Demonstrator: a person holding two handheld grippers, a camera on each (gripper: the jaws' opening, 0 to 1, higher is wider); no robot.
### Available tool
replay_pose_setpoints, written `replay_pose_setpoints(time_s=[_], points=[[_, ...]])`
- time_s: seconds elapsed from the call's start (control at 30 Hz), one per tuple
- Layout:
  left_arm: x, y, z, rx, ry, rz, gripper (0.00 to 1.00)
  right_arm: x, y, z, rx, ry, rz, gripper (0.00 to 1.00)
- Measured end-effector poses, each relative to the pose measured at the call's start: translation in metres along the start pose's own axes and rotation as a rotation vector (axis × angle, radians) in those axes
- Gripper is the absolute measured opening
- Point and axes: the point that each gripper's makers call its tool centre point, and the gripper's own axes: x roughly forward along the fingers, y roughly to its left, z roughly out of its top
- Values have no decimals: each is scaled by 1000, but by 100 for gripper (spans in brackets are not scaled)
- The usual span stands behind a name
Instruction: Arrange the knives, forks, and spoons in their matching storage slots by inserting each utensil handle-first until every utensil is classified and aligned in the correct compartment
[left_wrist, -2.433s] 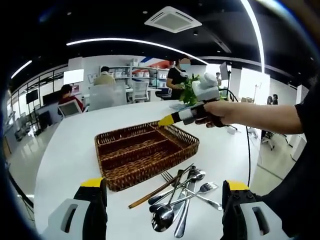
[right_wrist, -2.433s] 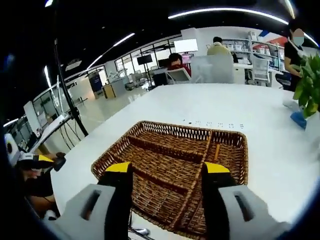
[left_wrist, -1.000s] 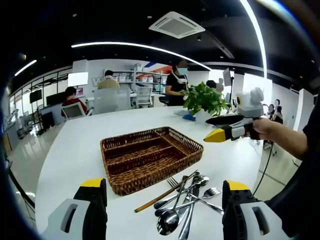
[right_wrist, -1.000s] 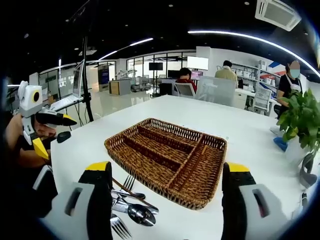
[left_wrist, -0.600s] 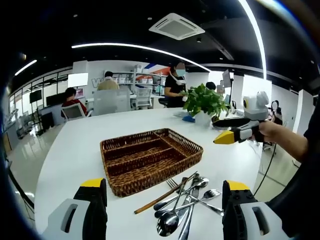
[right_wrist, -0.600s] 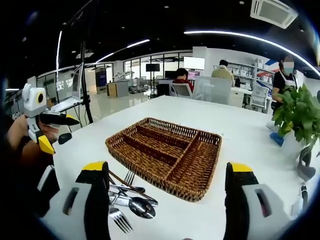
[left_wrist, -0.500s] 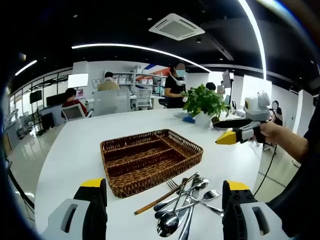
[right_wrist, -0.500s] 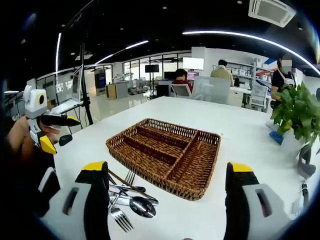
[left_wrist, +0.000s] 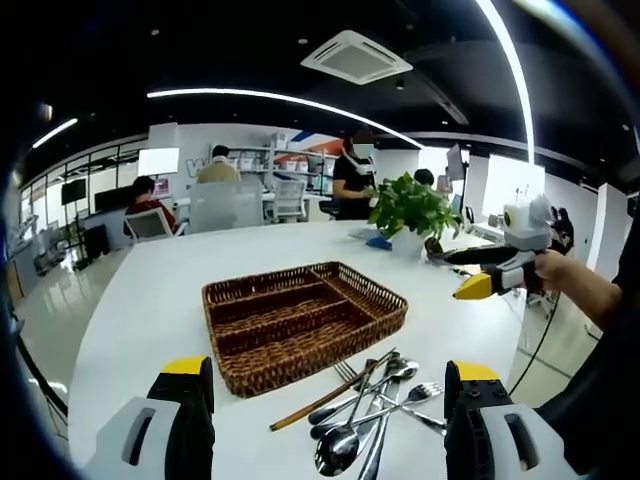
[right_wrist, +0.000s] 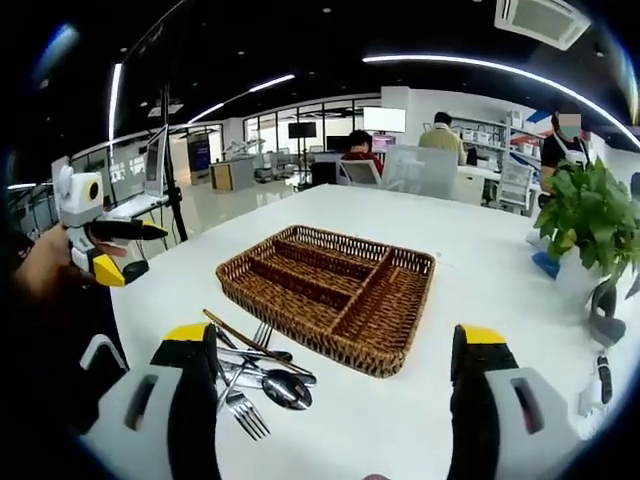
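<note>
**Nothing sorted yet: the basket is bare and the cutlery lies in a heap**

We judge the task to be at its very start; the wicker basket (left_wrist: 305, 320) shows bare compartments in both views, and every utensil is still to be picked, classed and slid in handle-first; the pile of cutlery (left_wrist: 368, 410) lies on the white table (left_wrist: 130, 320) just beside the basket's near edge, pieces crossed over one another.

We hold the left gripper (left_wrist: 325, 425) with its jaws wide apart and nothing between them; the right gripper (right_wrist: 340, 400) is likewise spread wide and grips nothing; both hang above the table, well apart from the pile.

The basket is brown woven cane, rectangular, with long slots and one cross slot; the spoons and forks are polished metal, smooth and glossy; one long piece (left_wrist: 315, 400) looks wooden and thin; the table is glossy white, with a potted plant (left_wrist: 408, 212) beyond.
</note>
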Motion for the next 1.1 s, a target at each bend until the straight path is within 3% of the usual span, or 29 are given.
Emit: replay_pose_setpoints(time_s=[0.43,0.73,1.1], points=[[3,-9,1,14,-21,-40,100,-16,12,-9,7,19,5,99],[0,-8,-4,17,-1,-27,100,-22,14,-12,1,30,10,99],[-7,-10,-3,15,-21,-20,100,-15,27,-11,-84,69,74,94]])
